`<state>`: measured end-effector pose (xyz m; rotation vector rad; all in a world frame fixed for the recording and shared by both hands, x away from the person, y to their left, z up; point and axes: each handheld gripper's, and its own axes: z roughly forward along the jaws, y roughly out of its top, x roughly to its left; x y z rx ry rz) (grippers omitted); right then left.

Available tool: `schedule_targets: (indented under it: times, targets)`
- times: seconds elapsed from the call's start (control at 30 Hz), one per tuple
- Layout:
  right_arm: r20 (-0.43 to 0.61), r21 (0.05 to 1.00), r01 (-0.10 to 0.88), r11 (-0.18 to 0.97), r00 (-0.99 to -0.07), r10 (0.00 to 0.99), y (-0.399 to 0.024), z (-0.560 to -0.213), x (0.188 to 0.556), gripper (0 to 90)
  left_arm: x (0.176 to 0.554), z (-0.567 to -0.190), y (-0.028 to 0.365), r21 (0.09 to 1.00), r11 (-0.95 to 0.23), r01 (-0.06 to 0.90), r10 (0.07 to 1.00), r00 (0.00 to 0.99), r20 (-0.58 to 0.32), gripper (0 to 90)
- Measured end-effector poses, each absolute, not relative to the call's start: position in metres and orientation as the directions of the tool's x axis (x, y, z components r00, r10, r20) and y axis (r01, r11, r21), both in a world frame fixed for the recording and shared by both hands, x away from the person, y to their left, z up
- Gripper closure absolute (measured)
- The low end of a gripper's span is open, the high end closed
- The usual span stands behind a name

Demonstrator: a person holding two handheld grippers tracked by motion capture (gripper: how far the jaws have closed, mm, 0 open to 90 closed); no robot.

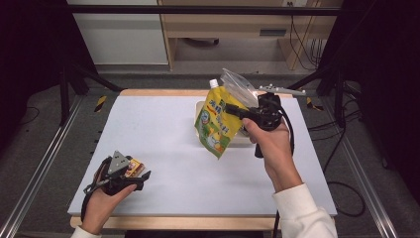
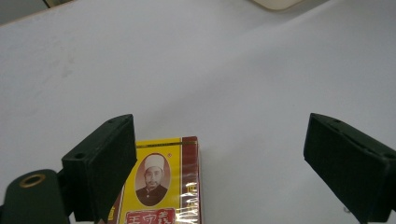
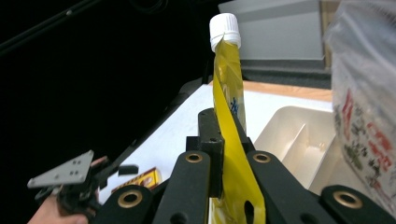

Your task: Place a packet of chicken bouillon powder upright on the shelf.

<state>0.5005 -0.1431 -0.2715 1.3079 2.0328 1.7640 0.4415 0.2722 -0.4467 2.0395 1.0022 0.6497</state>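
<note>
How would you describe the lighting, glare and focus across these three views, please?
High view: table evenly lit, surroundings dark. Left gripper view: glare stripe on the yellow box; near fingers soft. Right gripper view: black background, sharp yellow pouch, blurred plastic bag.

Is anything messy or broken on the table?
Nothing looks spilled or broken. The yellow pouch hangs tilted in the air, but that is because the right tool is pinching it, cap on. The small box lies flat on the white table between the left tool's open jaws.
</note>
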Motion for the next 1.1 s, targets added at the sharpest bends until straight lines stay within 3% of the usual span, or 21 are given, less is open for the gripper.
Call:
schedule_targets:
  times: [0.23,0.6,1.1]
  targets:
    - [0.439,0.859,0.489,-0.15,-0.554,0.707,-0.138,-0.264,0.513,90.0,0.441,-0.447,0.272,0.803,-0.409,0.435,0.819,0.563,0.112,9.2]
    - [0.387,0.882,0.446,-0.15,-0.507,0.77,-0.12,-0.26,0.533,90.0,0.441,-0.446,0.273,0.804,-0.409,0.432,0.818,0.564,0.114,9.4]
    - [0.409,0.87,0.449,-0.203,-0.429,0.805,-0.119,-0.266,0.552,90.0,0.441,-0.446,0.271,0.801,-0.42,0.427,0.814,0.568,0.123,9.5]
